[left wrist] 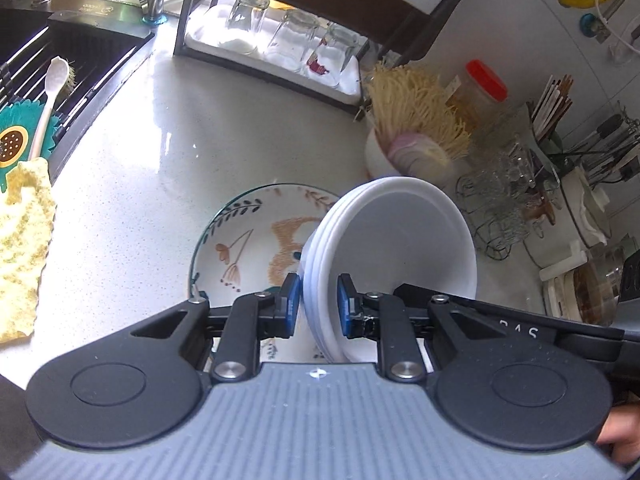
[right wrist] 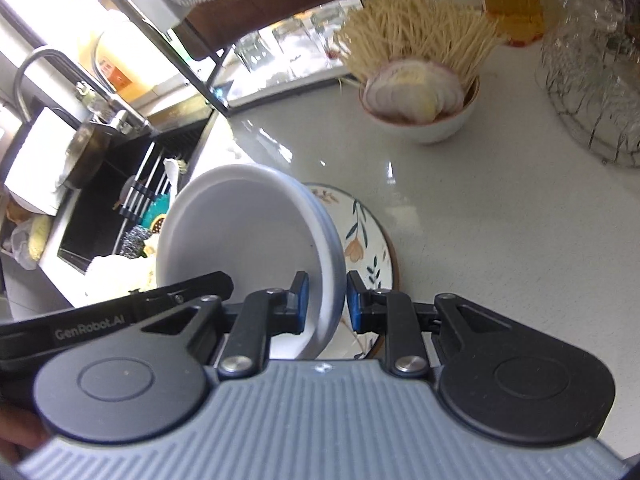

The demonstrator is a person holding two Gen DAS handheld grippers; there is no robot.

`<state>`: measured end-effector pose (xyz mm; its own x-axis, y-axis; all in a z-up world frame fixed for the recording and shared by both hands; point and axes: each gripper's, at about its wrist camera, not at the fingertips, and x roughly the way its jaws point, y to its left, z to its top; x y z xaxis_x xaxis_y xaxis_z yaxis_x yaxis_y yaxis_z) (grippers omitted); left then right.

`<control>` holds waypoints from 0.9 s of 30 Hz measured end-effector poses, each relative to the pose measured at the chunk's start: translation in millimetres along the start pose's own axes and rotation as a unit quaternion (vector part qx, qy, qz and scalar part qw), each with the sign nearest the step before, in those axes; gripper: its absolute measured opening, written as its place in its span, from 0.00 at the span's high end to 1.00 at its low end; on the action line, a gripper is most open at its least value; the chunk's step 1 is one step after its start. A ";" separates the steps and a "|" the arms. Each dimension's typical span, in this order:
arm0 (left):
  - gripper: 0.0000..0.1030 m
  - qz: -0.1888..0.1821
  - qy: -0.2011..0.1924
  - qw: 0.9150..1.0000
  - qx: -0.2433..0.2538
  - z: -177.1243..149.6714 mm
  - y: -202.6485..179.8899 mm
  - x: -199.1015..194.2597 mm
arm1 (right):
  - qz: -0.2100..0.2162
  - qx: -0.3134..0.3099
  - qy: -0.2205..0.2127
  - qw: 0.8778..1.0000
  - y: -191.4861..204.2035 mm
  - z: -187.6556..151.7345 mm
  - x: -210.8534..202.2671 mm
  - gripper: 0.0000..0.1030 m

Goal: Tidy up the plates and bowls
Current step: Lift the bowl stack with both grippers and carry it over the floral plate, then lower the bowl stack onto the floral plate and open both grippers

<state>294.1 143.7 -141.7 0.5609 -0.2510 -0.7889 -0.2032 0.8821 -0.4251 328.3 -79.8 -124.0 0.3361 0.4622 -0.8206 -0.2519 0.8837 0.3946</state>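
**White bowls held over a crowded counter**

Above the pale counter (left wrist: 152, 152), the left gripper (left wrist: 318, 306) and right gripper (right wrist: 327, 302) each clamp opposite rims of a stack of white bowls (left wrist: 392, 240), tilted and lifted just over a painted plate (left wrist: 248, 236) lying flat below. Beyond the stack stands a small bowl of sliced onion and dry noodles (right wrist: 420, 96), near a wire basket of glassware (left wrist: 500, 200). Upturned glasses (left wrist: 288, 36) sit on a rack tray further back. A black sink (left wrist: 60, 60) with a white spoon (left wrist: 46, 100) borders the counter, and a yellow cloth (left wrist: 22, 248) lies just beside it.
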 end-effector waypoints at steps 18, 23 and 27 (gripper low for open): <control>0.76 -0.016 0.032 0.999 -0.020 -6.1 25.7 37.8 | -0.036 0.001 0.018 0.999 3.7 0.7 33.9 0.76; 0.68 -0.011 0.031 0.999 0.003 -1.4 18.6 37.3 | -0.033 0.015 0.014 0.999 0.1 -0.9 33.6 0.76; 0.54 -0.010 0.026 0.999 0.020 0.5 12.3 34.1 | -0.033 0.031 -0.005 0.999 -3.5 0.0 24.2 0.60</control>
<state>311.1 146.2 -173.6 0.5217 -0.2888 -0.8028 -0.1591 0.8915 -0.4242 337.3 -71.7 -145.3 0.3585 0.4024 -0.8424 -0.1716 0.9154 0.3642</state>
